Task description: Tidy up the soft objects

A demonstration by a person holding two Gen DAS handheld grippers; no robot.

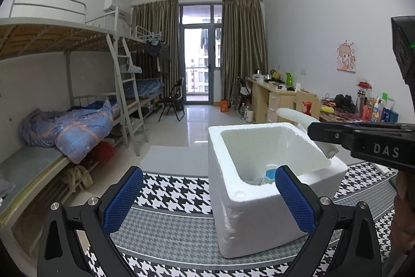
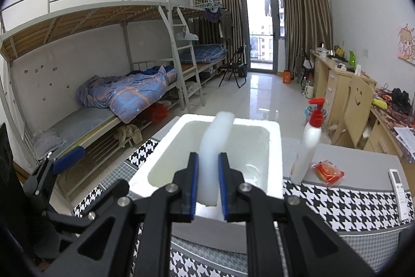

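foam box [image 1: 259, 209]: white, grainy surface
foam strip [image 2: 216, 136]: white, slightly translucent
gripper pads [image 1: 122, 201]: blue with a fine mesh texture, on black arms
tablecloth [image 1: 176, 191]: black-and-white houndstooth, with a grey houndstooth band edged by plain grey stripes
pump bottle [image 2: 310, 144]: white body, red pump
packet [image 2: 328, 171]: red and orange under clear wrap
remote control [image 2: 399, 190]: white
quilt [image 2: 129, 94]: blue and purple with orange check lines
curtains [image 1: 242, 43]: olive brown
bunk frames [image 1: 122, 85]: pale grey metal, wooden slats
folding chair [image 1: 172, 99]: black
desk [image 1: 269, 95]: light wood
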